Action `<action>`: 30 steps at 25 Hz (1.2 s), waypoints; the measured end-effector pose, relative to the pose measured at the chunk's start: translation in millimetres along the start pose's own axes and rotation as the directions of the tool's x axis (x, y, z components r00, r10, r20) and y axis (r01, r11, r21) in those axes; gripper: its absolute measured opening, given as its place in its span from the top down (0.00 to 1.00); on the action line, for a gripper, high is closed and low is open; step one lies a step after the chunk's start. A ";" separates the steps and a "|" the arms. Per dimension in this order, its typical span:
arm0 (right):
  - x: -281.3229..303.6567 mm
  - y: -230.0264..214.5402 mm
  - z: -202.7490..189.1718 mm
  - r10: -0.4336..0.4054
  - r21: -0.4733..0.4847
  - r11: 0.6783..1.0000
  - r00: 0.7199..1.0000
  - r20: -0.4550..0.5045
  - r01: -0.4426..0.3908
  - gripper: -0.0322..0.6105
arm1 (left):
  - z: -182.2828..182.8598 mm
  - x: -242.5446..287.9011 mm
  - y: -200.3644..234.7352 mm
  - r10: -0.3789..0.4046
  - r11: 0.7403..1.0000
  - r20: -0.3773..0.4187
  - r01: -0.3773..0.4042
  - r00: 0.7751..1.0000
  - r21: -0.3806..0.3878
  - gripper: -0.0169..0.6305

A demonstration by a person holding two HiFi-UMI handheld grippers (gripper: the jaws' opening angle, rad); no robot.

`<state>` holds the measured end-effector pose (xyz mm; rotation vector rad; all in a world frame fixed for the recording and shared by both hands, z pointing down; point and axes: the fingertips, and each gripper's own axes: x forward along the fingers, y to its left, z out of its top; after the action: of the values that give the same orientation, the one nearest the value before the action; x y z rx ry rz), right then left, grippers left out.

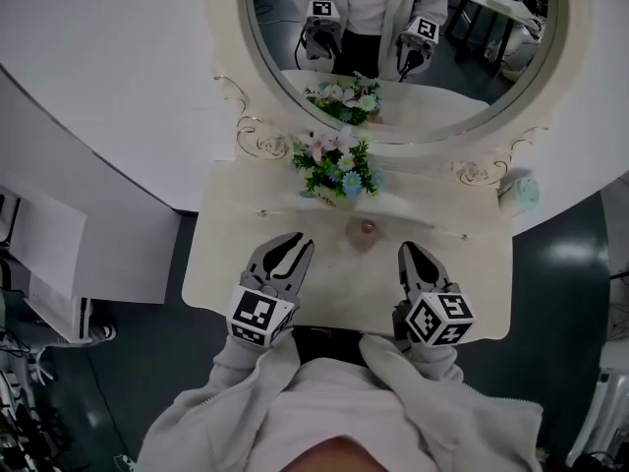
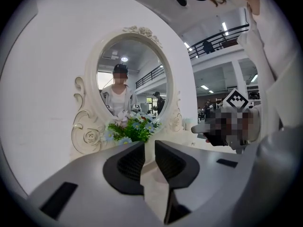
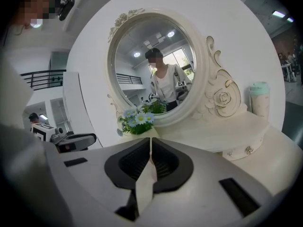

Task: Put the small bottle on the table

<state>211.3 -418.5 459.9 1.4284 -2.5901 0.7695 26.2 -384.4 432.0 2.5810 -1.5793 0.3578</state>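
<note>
Cream-white and carved, the curved dressing table (image 1: 339, 298) is filling the middle of the head view, with its big oval scroll-framed mirror (image 1: 472, 62) standing at the back. A bunch of blue, pink and white flowers (image 1: 339, 165) is sitting against the mirror's base, probably as decoration.

The grey left gripper (image 1: 295, 242) is hovering over the front of the tabletop, its jaws standing a narrow gap apart with nothing between them. The grey right gripper (image 1: 409, 250) is hovering beside it with its jaws pressed together, also empty. Both are sitting near the person's body, which is suggesting that the placing is finished.

A pale cup with a mint lid (image 1: 519, 193) is standing on the right-hand shelf. The small pale pinkish bottle (image 1: 367, 230) is resting on the tabletop just in front of the flowers, ahead of and between the grippers and touching neither.
</note>
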 end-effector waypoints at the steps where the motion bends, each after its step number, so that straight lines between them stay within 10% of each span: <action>1: -0.2 1.1 2.6 0.005 -0.004 1.000 1.000 0.003 -0.005 0.89 | 2.9 -2.9 1.8 0.001 1.000 0.000 -0.001 1.000 -0.005 0.88; 21: -34.8 27.4 49.2 0.133 -0.277 0.956 0.985 0.110 -0.098 0.89 | 33.5 -2.9 -30.3 -0.165 0.977 0.127 0.180 0.978 -0.118 0.95; 30: -38.1 25.4 43.7 0.106 -0.257 0.963 0.990 0.091 -0.080 0.89 | 37.1 6.7 -38.0 -0.172 0.974 0.135 0.189 0.976 -0.124 0.95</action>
<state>219.1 -398.4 400.3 1.3125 -2.7293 0.3625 68.4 -380.2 399.3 2.6576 -1.3353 0.0731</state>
